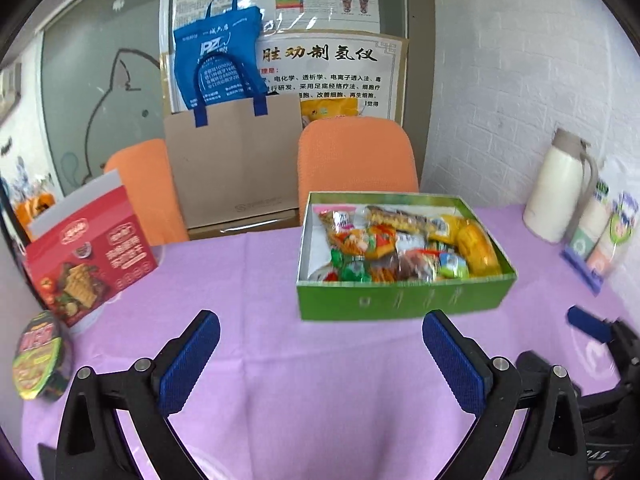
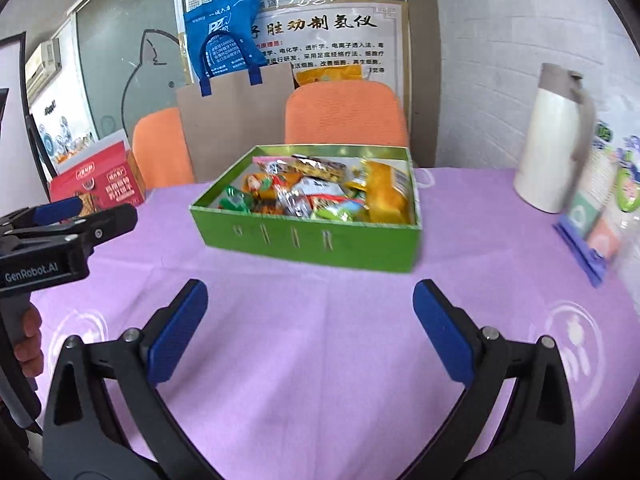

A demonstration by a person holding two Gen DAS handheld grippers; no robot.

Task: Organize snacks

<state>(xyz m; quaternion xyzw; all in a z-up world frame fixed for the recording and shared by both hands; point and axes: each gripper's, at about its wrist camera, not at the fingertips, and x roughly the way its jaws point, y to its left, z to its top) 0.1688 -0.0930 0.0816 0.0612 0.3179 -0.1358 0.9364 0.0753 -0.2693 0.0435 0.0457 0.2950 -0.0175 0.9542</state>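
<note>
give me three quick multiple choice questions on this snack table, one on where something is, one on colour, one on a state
1. Where is the red snack carton relative to the green box?
A. inside it
B. apart, to its left
C. on top of it

2. What colour is the tablecloth?
A. purple
B. white
C. brown

3. How is the left tool?
A. shut on a packet
B. shut, empty
C. open, empty

Answers: 1 B, the carton stands by the table's left edge; 2 A, purple cloth covers the table; 3 C, its blue pads stand wide apart over bare cloth.
</note>
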